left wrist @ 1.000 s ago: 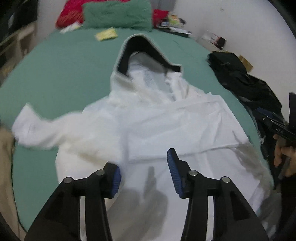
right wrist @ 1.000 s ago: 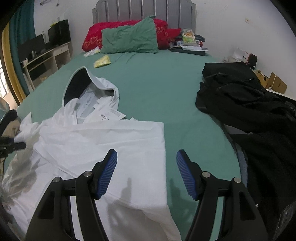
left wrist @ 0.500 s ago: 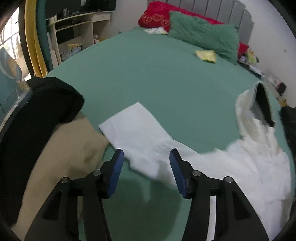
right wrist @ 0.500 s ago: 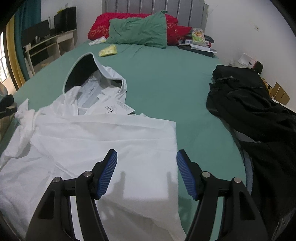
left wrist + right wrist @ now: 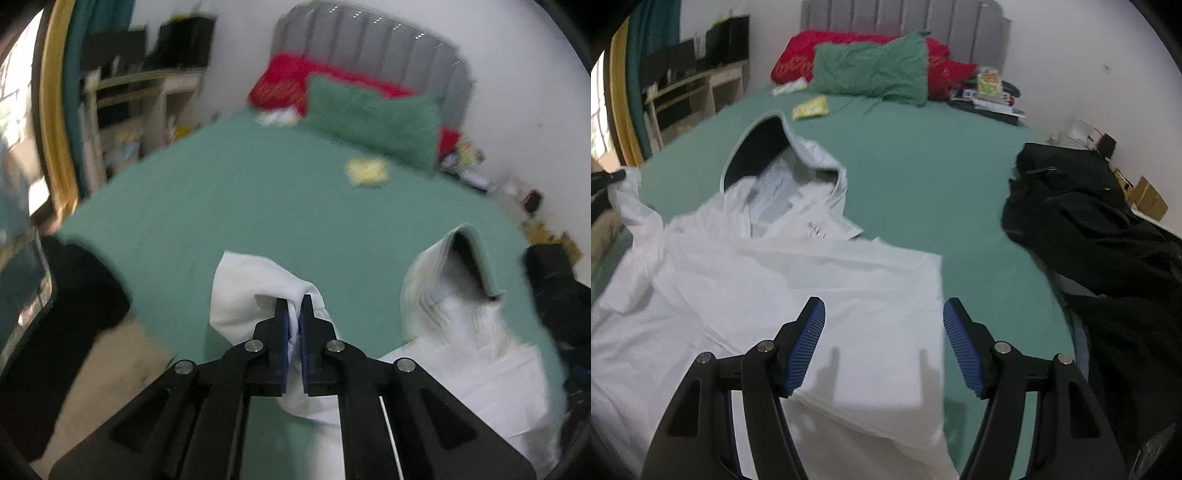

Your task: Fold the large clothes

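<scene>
A white hooded jacket (image 5: 798,280) lies spread on the green bed, hood (image 5: 764,147) with dark lining toward the pillows, one side folded over its body. In the left wrist view my left gripper (image 5: 293,306) is shut on the jacket's white sleeve (image 5: 243,291) and holds its end bunched above the sheet; the hood (image 5: 461,258) is to the right. My right gripper (image 5: 882,325) is open and empty, hovering above the jacket's folded right edge.
Black clothes (image 5: 1100,236) are heaped at the bed's right edge. Green pillow (image 5: 871,70), red pillow (image 5: 798,51) and a yellow packet (image 5: 810,107) lie near the headboard. A black garment (image 5: 62,295) and beige cloth (image 5: 110,369) lie at the left edge. Shelves (image 5: 687,88) stand left.
My left gripper has swung left from the jacket's body to the sleeve and shut on it, lifting its end. My right gripper stays open and has shifted slightly over the jacket.
</scene>
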`<act>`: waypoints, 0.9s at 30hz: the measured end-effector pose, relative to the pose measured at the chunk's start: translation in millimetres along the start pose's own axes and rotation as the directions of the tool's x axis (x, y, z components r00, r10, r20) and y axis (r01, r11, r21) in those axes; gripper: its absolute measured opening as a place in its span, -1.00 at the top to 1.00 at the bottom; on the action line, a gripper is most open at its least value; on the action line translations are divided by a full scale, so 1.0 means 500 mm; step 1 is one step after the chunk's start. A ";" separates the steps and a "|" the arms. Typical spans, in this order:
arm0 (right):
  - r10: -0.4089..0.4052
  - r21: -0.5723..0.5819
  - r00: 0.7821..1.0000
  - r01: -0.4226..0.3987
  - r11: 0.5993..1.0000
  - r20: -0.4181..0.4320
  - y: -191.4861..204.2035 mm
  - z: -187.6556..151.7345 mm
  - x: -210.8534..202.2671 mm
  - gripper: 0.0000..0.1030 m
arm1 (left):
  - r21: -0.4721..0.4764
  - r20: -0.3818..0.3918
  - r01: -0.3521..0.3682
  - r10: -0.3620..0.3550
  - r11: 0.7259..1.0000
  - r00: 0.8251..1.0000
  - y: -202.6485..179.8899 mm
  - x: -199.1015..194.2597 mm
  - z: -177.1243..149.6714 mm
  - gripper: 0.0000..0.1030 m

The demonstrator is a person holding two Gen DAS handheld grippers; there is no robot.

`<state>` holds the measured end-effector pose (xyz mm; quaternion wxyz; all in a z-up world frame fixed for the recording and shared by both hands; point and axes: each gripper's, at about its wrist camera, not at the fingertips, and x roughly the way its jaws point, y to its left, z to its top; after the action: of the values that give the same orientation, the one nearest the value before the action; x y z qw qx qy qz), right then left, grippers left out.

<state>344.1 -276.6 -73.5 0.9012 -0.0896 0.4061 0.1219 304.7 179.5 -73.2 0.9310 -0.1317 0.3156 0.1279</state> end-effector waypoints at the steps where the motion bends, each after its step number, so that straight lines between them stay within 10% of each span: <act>1: 0.006 0.014 1.000 -0.006 1.000 0.009 -0.009 0.000 -0.008 -0.29 | 0.017 0.029 0.027 -0.028 0.999 0.999 -0.038 -0.029 0.020 0.89; 6: 0.024 0.111 0.999 -0.028 0.993 0.037 -0.081 -0.018 -0.050 -0.29 | 0.149 0.104 0.164 -0.181 0.975 0.978 -0.267 -0.138 0.075 0.89; 13: 0.002 0.245 0.997 -0.022 0.969 0.082 -0.192 -0.041 -0.101 -0.29 | 0.300 -0.021 0.358 -0.369 0.884 0.929 -0.585 -0.181 -0.029 0.89; 16: -0.003 0.313 0.996 -0.023 0.950 0.085 -0.241 -0.052 -0.111 -0.29 | 0.292 -0.248 0.501 -0.442 0.815 0.862 -0.683 -0.142 -0.126 0.69; 18: 0.006 0.349 0.997 -0.034 0.936 0.080 -0.266 -0.056 -0.109 -0.29 | 0.276 -0.365 0.567 -0.461 0.776 0.809 -0.706 -0.132 -0.200 0.18; 21: 0.034 0.389 0.998 -0.048 0.920 0.044 -0.287 -0.064 -0.090 -0.29 | 0.275 -0.458 0.595 -0.442 0.755 0.772 -0.672 -0.129 -0.274 0.16; 27: 0.118 0.326 0.993 -0.108 0.939 -0.009 -0.223 -0.065 -0.048 -0.29 | 0.335 -0.436 0.411 -0.248 0.848 0.865 -0.436 -0.118 -0.274 0.16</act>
<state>338.6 -394.7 -69.7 0.8893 0.0817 0.4379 0.1037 253.5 -77.5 -105.9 0.8669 -0.0053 0.4799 -0.1348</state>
